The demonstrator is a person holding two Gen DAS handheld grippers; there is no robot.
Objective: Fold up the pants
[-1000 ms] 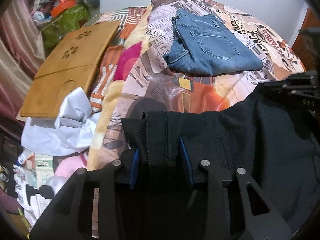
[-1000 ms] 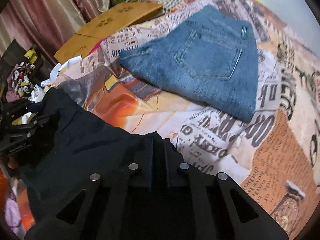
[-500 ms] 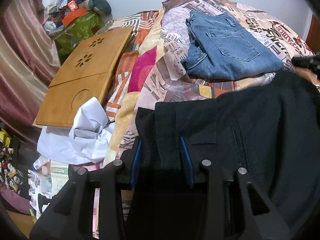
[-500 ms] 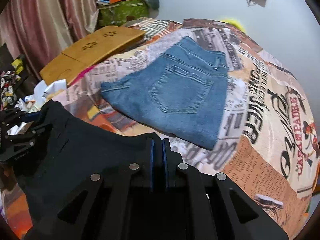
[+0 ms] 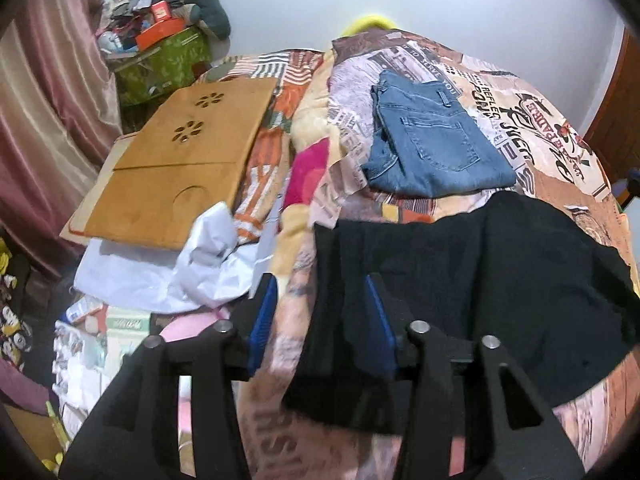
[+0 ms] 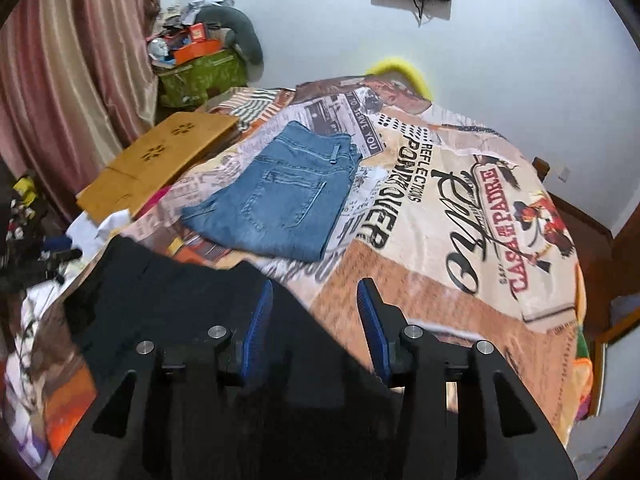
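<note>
Black pants (image 5: 480,280) lie spread on the near part of the printed bedspread (image 5: 540,128); they also show in the right wrist view (image 6: 168,304). My left gripper (image 5: 320,316) is open, its blue pads apart, with the pants' left edge lying between them. My right gripper (image 6: 316,320) is open over the pants' right edge, gripping nothing. Folded blue jeans (image 5: 432,144) lie farther back on the bed, also in the right wrist view (image 6: 280,196).
A wooden lap tray (image 5: 180,160) lies on the bed's left side above crumpled white paper (image 5: 192,268). A green box (image 6: 200,76) with clutter stands by the pink curtain (image 6: 72,80). The white wall is behind the bed; floor clutter lies left.
Both grippers have opened and let go of the black pants, which now lie on the bed. Both have pulled back and tilted up, showing more of the room.
</note>
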